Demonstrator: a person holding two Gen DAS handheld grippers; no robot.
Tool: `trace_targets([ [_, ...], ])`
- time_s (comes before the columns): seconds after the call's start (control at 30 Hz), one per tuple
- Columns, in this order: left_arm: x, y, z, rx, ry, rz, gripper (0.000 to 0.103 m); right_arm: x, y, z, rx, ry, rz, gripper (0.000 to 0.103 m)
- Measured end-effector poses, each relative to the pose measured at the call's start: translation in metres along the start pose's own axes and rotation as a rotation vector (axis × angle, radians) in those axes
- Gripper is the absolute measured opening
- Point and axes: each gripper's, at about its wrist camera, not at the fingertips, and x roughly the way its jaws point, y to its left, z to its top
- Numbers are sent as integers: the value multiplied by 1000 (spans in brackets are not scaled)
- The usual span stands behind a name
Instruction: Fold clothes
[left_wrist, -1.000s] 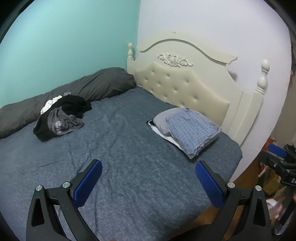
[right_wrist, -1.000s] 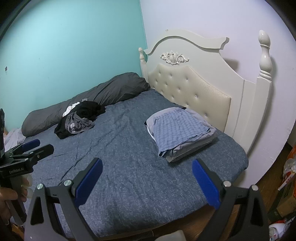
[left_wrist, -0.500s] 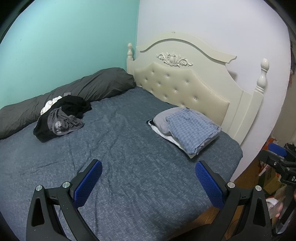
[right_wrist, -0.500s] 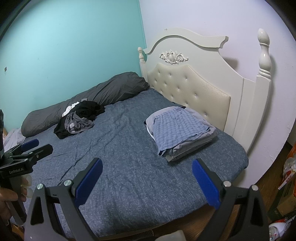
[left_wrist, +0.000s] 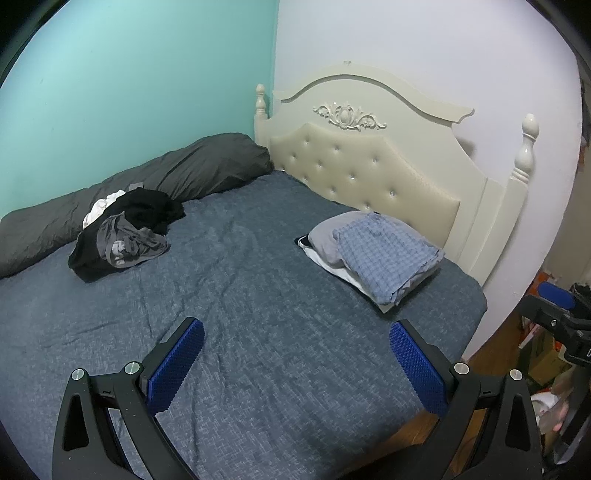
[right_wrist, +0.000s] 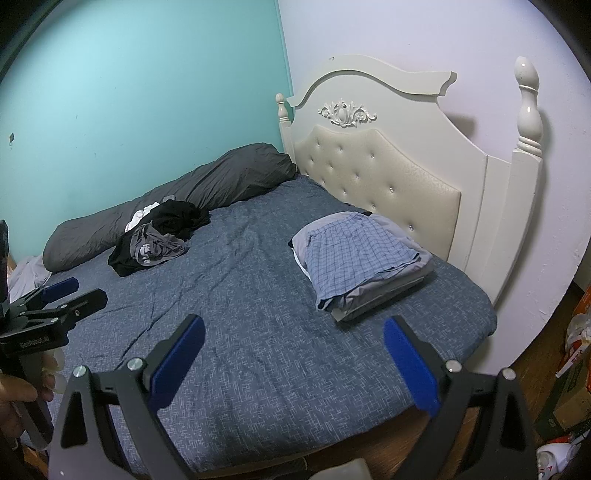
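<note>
Tongs (left_wrist: 295, 363) agape; clothes (left_wrist: 123, 236) well apart

**Readable markings**

The left gripper (right_wrist: 55, 295), seen at the left edge of the right wrist view, carries small pale lettering on its black body, seemingly "GenRobot.AI". Box prints on the floor are too blurred to read.
</note>
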Motion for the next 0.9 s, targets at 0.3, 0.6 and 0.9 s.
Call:
trace_targets([
  [0.3,0,0,0,1,0,0,103,-1,0,-1,3,-2,-1,98],
  [0.6,0,0,-1,1,1,-2,103,-1,-1,-1,5,1,-3,98],
  [0.9,0,0,-1,3,2,-5,103,1,-3,0,4,4,-2,98],
])
